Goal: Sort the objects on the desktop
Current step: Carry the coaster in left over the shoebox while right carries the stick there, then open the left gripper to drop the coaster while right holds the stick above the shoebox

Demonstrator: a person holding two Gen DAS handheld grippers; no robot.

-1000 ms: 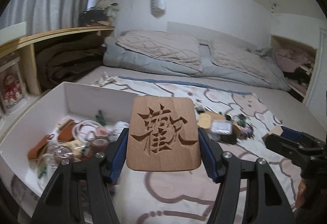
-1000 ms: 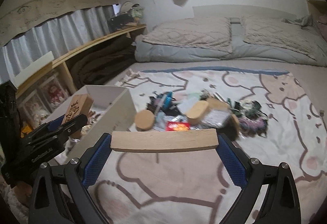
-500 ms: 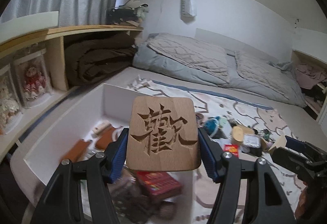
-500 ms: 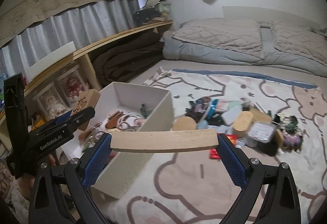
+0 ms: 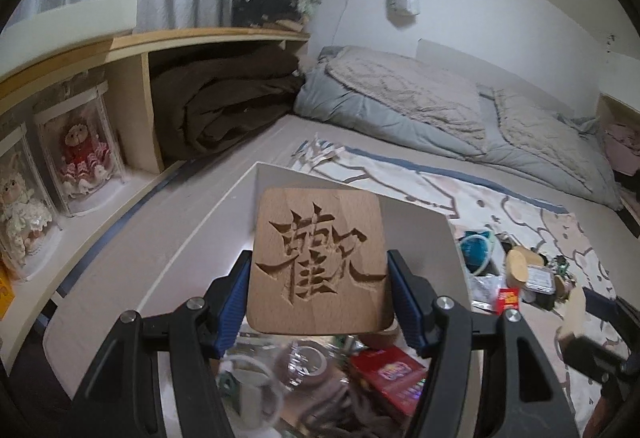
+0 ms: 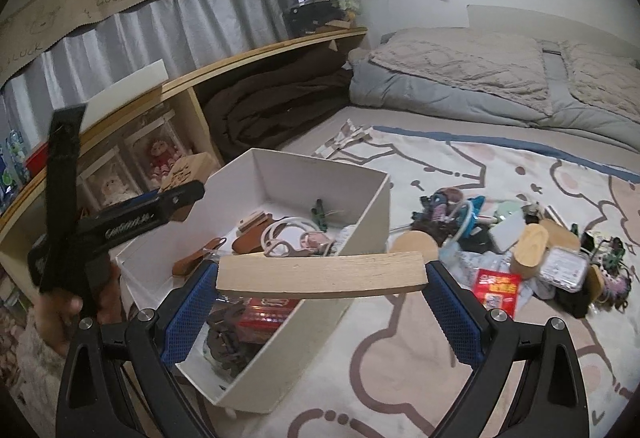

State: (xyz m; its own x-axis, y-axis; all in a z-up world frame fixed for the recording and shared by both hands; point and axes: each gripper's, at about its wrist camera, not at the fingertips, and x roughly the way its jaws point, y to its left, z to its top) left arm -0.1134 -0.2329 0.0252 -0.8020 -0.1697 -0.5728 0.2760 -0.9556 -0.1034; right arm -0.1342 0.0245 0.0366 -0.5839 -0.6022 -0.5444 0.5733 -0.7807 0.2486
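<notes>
My left gripper is shut on a square wooden coaster with a carved Chinese character, held upright above the white box. It also shows in the right wrist view at the left, over the box's far corner. My right gripper is shut on a second wooden coaster, seen edge-on and level, above the near end of the white box. The box holds brown cases, a cable, tape and a red packet.
A pile of small objects lies on the patterned blanket right of the box: round wooden coasters, a red packet, a clear case. A wooden shelf with dolls and a brown duvet runs along the left. Pillows lie at the back.
Both grippers have swung left with their coasters, from over the blanket to above the white box. The box now lies under both.
</notes>
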